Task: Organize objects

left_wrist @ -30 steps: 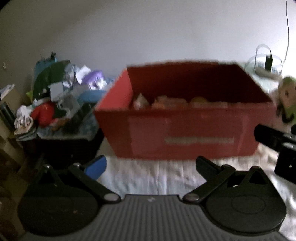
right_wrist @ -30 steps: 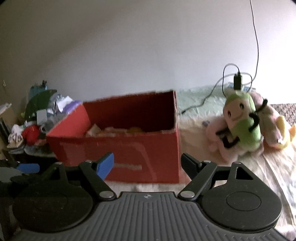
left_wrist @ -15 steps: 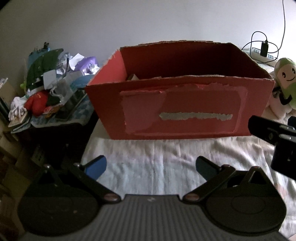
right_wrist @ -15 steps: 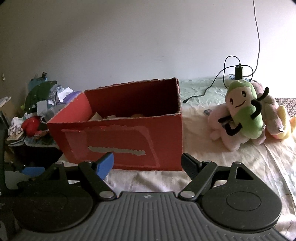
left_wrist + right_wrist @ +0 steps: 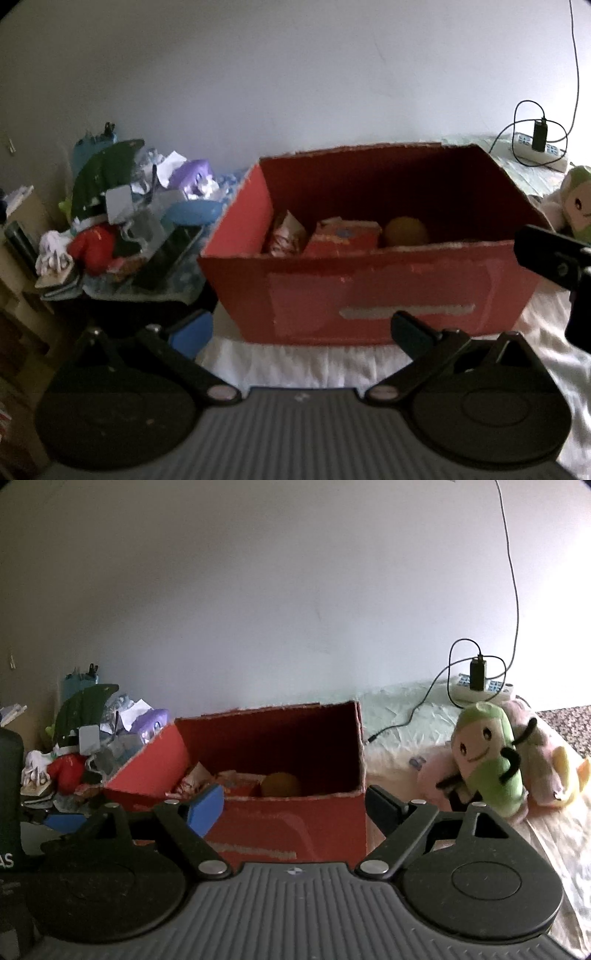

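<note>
A red cardboard box (image 5: 373, 291) (image 5: 295, 827) stands on a white-sheeted bed (image 5: 332, 365), with its top uncovered. Inside lie a yellow ball (image 5: 405, 232) (image 5: 280, 784), a red packet (image 5: 345, 236) and a crumpled wrapper (image 5: 286, 233). My left gripper (image 5: 301, 330) is open with nothing between its fingers, just in front of the box's near wall. My right gripper (image 5: 293, 805) is open too, raised before the box's right half. To the right lies a green plush toy (image 5: 487, 757) on pink and yellow plush toys (image 5: 543, 764).
A cluttered side table (image 5: 122, 236) with clothes, papers and a red item stands left of the bed. A power strip with charger and cables (image 5: 480, 686) lies by the wall at the back right. The right gripper's body (image 5: 557, 266) shows at the left wrist view's right edge.
Both grippers have risen, so the box's contents now show over its near wall. Both stay open and hold nothing.
</note>
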A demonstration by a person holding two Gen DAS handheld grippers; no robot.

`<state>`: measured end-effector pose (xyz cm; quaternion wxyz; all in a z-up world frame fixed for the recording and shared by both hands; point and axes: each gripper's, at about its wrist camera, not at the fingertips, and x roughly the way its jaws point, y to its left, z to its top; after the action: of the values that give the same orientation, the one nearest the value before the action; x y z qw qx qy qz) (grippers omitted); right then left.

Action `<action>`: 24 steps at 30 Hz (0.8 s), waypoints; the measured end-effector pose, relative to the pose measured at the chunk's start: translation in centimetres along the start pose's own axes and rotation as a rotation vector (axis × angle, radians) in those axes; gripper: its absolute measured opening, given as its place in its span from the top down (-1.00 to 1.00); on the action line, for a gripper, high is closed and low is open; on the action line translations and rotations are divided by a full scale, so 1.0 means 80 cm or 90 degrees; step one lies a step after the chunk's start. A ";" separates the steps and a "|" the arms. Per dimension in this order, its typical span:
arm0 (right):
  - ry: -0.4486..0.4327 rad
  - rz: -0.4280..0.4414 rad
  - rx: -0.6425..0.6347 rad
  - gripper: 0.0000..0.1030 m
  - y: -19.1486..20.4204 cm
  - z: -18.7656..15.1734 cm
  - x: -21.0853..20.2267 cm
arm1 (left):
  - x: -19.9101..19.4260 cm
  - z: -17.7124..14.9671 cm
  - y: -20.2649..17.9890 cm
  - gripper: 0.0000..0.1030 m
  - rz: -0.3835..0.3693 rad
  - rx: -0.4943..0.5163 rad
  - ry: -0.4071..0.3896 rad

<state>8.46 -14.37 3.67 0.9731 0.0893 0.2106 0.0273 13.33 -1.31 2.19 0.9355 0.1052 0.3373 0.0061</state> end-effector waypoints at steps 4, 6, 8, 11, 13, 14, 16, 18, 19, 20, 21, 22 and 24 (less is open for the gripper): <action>-0.003 0.001 0.000 -0.67 -0.001 0.006 0.010 | 0.006 0.011 0.002 -0.99 0.003 0.000 -0.003; -0.004 0.000 -0.004 -0.67 0.000 0.008 0.015 | 0.010 0.015 0.003 -0.99 0.001 -0.004 -0.003; -0.010 0.000 -0.009 -0.67 0.002 0.010 0.019 | 0.015 0.019 0.004 -0.99 -0.003 -0.007 -0.005; -0.028 -0.006 -0.013 -0.67 0.002 0.010 0.031 | 0.026 0.025 0.003 -0.99 0.004 -0.006 -0.017; -0.026 -0.013 -0.012 -0.67 0.001 0.010 0.039 | 0.036 0.030 0.002 -0.99 0.008 -0.004 -0.015; -0.025 -0.013 -0.010 -0.67 0.000 0.010 0.043 | 0.039 0.032 0.002 -0.99 -0.007 -0.003 -0.008; -0.025 -0.014 -0.006 -0.67 -0.001 0.012 0.049 | 0.040 0.035 0.003 -0.99 -0.024 -0.001 -0.008; -0.029 -0.015 -0.001 -0.67 -0.002 0.015 0.052 | 0.038 0.036 0.004 -0.99 -0.040 0.000 -0.015; -0.031 -0.013 0.002 -0.67 -0.003 0.018 0.054 | 0.036 0.037 0.006 -0.99 -0.052 -0.003 -0.017; -0.034 -0.012 0.005 -0.67 -0.003 0.020 0.055 | 0.034 0.037 0.007 -0.99 -0.063 -0.006 -0.022; -0.037 -0.011 0.008 -0.67 -0.004 0.022 0.056 | 0.032 0.039 0.008 -0.99 -0.067 -0.008 -0.026; -0.037 -0.011 0.009 -0.67 -0.005 0.024 0.058 | 0.030 0.041 0.009 -0.99 -0.067 -0.007 -0.027; -0.036 -0.010 0.010 -0.67 -0.005 0.027 0.062 | 0.029 0.047 0.010 -0.99 -0.064 -0.005 -0.032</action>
<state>13.86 -14.69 3.50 0.9781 0.0963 0.1839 0.0156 17.54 -1.09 3.68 0.9432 0.0847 0.3185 -0.0425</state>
